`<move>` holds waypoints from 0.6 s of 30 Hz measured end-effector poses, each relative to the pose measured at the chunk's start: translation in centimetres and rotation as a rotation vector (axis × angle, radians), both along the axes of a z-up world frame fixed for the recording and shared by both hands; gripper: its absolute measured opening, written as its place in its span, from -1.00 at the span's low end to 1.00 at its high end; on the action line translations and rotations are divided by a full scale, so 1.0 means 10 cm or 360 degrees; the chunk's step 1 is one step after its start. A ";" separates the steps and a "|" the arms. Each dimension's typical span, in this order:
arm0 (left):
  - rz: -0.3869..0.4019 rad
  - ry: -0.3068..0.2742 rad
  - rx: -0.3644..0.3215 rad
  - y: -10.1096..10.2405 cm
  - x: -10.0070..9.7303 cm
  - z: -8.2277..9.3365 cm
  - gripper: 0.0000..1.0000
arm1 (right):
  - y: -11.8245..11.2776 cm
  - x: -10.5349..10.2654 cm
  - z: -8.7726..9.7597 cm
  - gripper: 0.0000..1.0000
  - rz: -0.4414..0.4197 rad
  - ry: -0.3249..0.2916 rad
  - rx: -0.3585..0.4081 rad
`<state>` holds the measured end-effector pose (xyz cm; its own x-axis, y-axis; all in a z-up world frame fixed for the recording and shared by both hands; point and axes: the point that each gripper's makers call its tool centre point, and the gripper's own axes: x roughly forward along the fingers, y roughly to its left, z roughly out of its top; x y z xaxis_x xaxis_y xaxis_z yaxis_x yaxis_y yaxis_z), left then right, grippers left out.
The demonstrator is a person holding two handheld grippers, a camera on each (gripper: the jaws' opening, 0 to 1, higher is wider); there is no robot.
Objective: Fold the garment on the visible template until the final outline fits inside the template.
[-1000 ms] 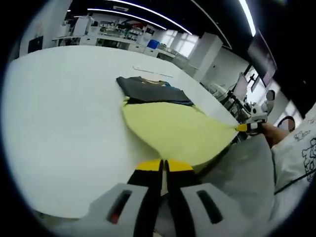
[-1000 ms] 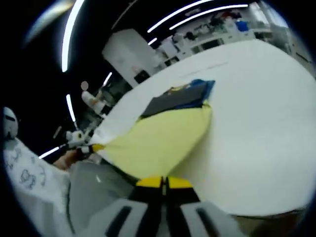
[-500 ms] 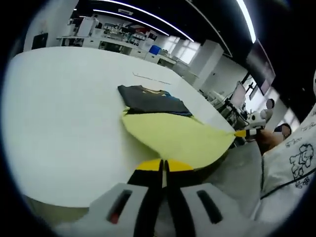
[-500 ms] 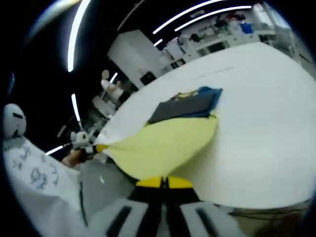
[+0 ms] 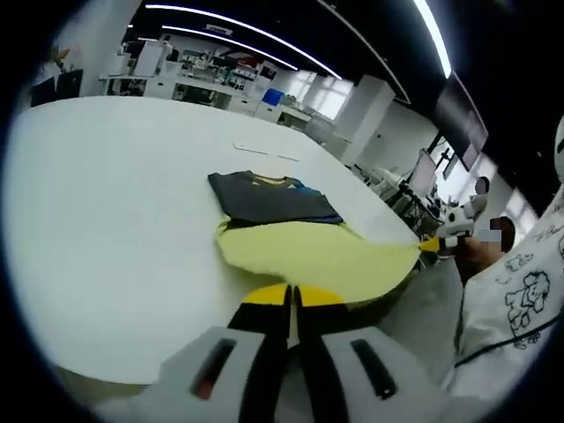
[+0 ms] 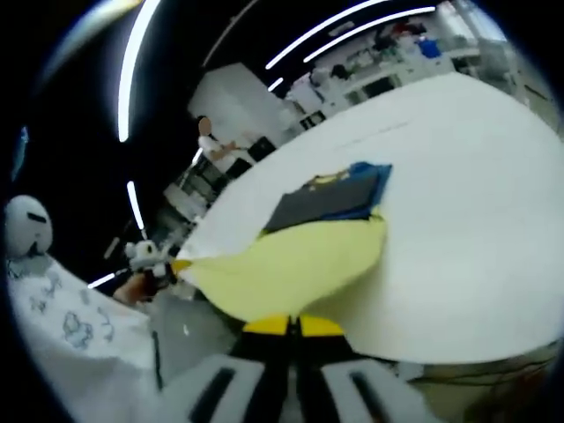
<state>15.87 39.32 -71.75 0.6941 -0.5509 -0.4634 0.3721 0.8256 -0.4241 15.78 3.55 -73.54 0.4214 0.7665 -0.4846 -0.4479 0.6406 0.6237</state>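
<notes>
Left gripper [image 5: 291, 293] clamped, jaws together on the near hem of the yellow garment [image 5: 313, 251]; right gripper [image 6: 292, 322] likewise pinched shut on the other hem corner, and seen again far off in the left gripper view [image 5: 434, 245], holding the drawn-out tip of the cloth. Between the two grips, fabric stretched taut past the near edge of the white table [image 5: 106, 203], partly off that edge and partly lying flat on it. Beyond the yellow on the table, touching its far edge, a dark folded garment [image 5: 269, 196] with a blue lining peeking out at one side. Judged light, thin and limp: sags wherever unsupported, slides easily on the smooth tabletop, so best held at corners or along the hem and laid down under gentle tension. Template outline on the table not made out; possibly a faint line [image 5: 263, 150] far behind the dark garment, too small to tell. Underside of the hanging cloth hidden, sleeves and collar not distinguishable.
</notes>
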 end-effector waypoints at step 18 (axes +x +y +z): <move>-0.0045 -0.0134 0.0042 0.05 0.46 0.29 -1.00 | -0.01 0.48 0.18 -1.00 -0.0051 -0.0069 0.0026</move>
<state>20.47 39.82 -68.88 0.7156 -0.5590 -0.4188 0.4287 0.8248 -0.3686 20.60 3.50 -71.73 0.4661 0.7601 -0.4527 -0.4544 0.6447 0.6147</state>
